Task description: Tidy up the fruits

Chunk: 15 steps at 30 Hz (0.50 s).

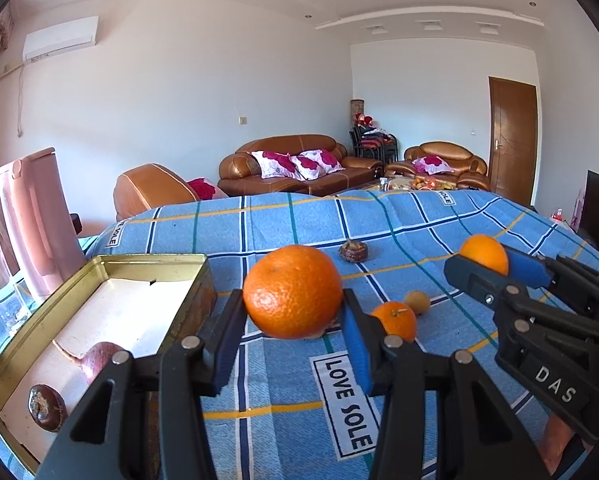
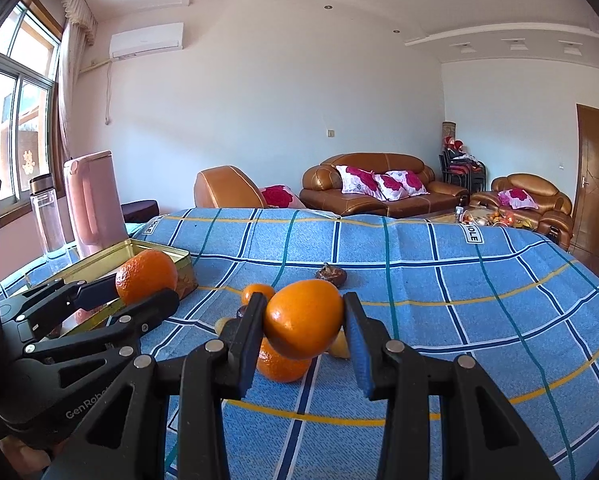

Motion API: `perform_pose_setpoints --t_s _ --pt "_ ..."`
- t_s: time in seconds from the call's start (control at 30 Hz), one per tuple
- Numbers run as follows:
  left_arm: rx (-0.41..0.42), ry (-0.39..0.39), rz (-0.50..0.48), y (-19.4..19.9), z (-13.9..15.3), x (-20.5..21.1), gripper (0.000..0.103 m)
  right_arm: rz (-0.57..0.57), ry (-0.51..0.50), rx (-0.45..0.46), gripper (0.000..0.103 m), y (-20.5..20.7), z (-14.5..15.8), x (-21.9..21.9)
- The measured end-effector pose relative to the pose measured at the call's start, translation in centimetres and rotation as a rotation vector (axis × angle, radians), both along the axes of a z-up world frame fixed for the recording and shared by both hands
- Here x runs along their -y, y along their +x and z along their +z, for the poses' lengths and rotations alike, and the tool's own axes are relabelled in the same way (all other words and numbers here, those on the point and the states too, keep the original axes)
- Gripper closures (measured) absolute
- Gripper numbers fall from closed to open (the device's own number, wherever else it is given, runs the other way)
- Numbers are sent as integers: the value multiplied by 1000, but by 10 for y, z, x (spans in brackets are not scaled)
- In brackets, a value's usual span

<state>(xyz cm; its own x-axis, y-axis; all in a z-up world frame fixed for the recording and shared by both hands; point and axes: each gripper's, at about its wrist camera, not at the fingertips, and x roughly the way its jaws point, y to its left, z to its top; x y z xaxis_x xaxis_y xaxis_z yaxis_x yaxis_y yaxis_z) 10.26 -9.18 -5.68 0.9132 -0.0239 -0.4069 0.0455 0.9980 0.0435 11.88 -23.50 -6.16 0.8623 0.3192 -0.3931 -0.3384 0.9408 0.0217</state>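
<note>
Checked blue cloth (image 1: 283,216) covers the table; sofas (image 1: 299,164) behind; each gripper's fingers (image 1: 227,336) (image 2: 245,344) clamp an orange (image 1: 293,292) (image 2: 303,320).

Orange fruit (image 1: 292,291); blue plaid cloth (image 1: 399,224)

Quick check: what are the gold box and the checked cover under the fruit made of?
The gold tin box looks like thin sheet metal: brassy, reflective walls with a rolled rim, and a pale, matte liner inside, possibly paper. The blue checked cloth looks like woven fabric: visible weave, soft folds, printed "LOVE SOLE" labels.
</note>
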Motion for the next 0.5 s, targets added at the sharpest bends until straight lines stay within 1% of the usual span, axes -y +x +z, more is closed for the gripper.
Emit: perform_pose_setpoints --t_s 0.13,0.5 --pt "6 8 15 -1 0 -1 55 8 -1 11 62 -2 1 -2" --pt "-8 -2 37 1 -1 -8 55 7 -7 16 62 -4 1 -6"
